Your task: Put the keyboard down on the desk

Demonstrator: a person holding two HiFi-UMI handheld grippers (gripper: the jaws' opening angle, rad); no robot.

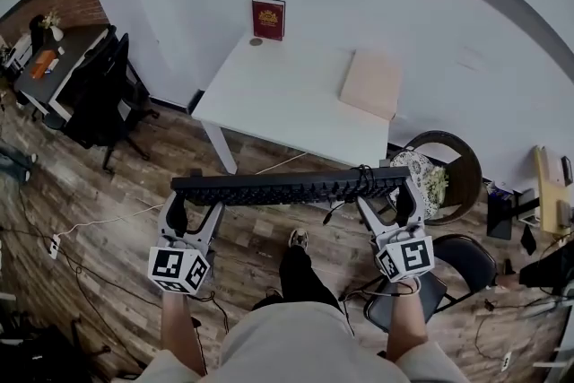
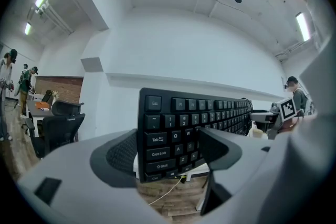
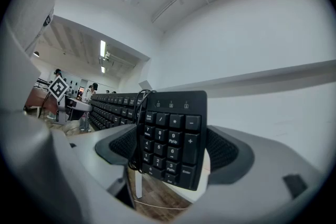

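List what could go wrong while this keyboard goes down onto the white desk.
1. The keyboard is pinched only at its ends by the left gripper and right gripper, over the floor and short of the desk; a slip at either end could drop it.
2. The cable wound near the right end hangs a loose loop that may snag the desk edge.
3. The tan board on the desk's right could leave the keyboard sitting unevenly.

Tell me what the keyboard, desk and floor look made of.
The keyboard looks matte black plastic: moulded keycaps, white printed legends. The desk has a smooth white top, probably laminate or painted board; no grain shows. The floor is brown planks with grain and seams, wood or wood-look laminate.
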